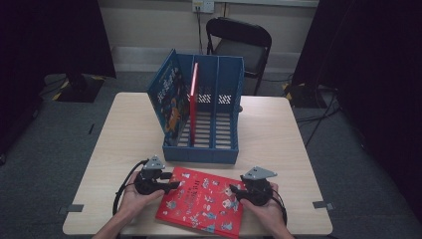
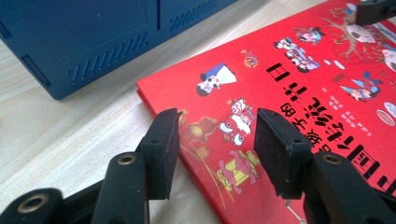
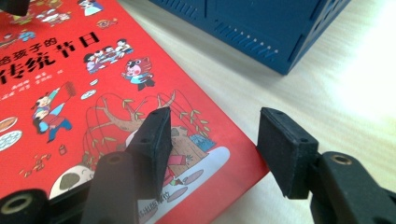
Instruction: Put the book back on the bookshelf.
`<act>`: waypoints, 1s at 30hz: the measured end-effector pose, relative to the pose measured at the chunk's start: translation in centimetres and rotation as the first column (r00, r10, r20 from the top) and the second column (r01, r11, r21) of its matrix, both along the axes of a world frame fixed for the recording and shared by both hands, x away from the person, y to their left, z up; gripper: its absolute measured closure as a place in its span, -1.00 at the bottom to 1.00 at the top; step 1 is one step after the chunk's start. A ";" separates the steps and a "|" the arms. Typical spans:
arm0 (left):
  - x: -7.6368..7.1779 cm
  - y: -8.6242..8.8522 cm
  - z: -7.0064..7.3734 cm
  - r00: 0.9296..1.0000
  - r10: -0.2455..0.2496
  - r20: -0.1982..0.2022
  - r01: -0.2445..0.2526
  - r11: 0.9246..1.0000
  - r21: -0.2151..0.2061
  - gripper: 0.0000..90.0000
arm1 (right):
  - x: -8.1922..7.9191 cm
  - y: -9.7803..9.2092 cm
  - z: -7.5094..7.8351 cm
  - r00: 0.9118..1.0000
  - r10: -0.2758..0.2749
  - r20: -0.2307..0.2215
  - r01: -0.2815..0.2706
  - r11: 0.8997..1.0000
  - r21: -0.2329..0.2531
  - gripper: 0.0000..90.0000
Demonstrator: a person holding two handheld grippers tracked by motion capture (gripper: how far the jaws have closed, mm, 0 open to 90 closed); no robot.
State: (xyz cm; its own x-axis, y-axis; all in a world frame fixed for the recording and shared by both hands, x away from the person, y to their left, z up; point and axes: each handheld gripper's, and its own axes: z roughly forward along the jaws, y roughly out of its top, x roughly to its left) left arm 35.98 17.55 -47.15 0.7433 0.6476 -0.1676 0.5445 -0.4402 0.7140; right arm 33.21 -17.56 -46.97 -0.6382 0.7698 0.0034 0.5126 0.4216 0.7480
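Flat on the pale wooden table (image 1: 278, 129), near its front edge, a red picture book (image 1: 201, 200) is lying with its glossy cover up, printed with small cartoon figures and black characters. Just behind it a blue plastic file rack (image 1: 219, 89) is standing, its slotted floor split by dividers into 3 bays; a blue illustrated book (image 1: 166, 97) is leaning against the rack's left wall and a thin red book (image 1: 193, 97) is standing upright against the next divider (the other 2 bays are holding nothing). The left gripper (image 2: 212, 135) is hovering at the red picture book's left edge, its jaws spread apart with nothing between the flat black rubbery pads, one pad over bare table and the other over the cover. The right gripper (image 3: 212, 140) is sitting at the book's right edge with jaws equally wide and gripping nothing, straddling the book's corner. A hand is wrapping around each gripper, with black cables trailing behind. Beyond the table a black folding chair (image 1: 241, 42) is standing on grey carpet, with dark curtains hanging at both sides.
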 end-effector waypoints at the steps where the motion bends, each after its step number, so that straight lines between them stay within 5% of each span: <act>1: 0.0 -0.1 -0.1 1.000 0.002 -0.005 -0.002 1.000 0.003 0.07 | -0.3 0.0 0.0 1.000 -0.003 0.002 0.003 1.000 -0.001 0.01; 14: 0.2 -0.7 -0.3 1.000 0.021 -0.017 -0.021 1.000 -0.001 0.07 | -2.8 -0.9 0.2 1.000 0.027 -0.002 -0.027 1.000 -0.005 0.17; 22: 0.1 -0.5 -0.3 0.999 0.017 -0.034 -0.017 1.000 0.000 0.07 | -2.9 -2.0 0.1 0.999 0.008 -0.043 -0.007 1.000 0.027 -0.17; 30: 0.6 -0.7 -0.2 0.999 0.043 -0.025 -0.043 0.998 -0.039 0.23 | -3.6 -2.2 0.1 0.998 0.023 -0.061 -0.021 0.999 0.045 -0.04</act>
State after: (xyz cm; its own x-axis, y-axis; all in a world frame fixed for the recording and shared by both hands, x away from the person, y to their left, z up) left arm 36.59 16.87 -47.39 0.7102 0.6714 -0.2116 0.5799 -0.3877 0.7165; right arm 29.57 -19.73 -46.88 -0.6525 0.7539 0.0766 0.5489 0.4006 0.7336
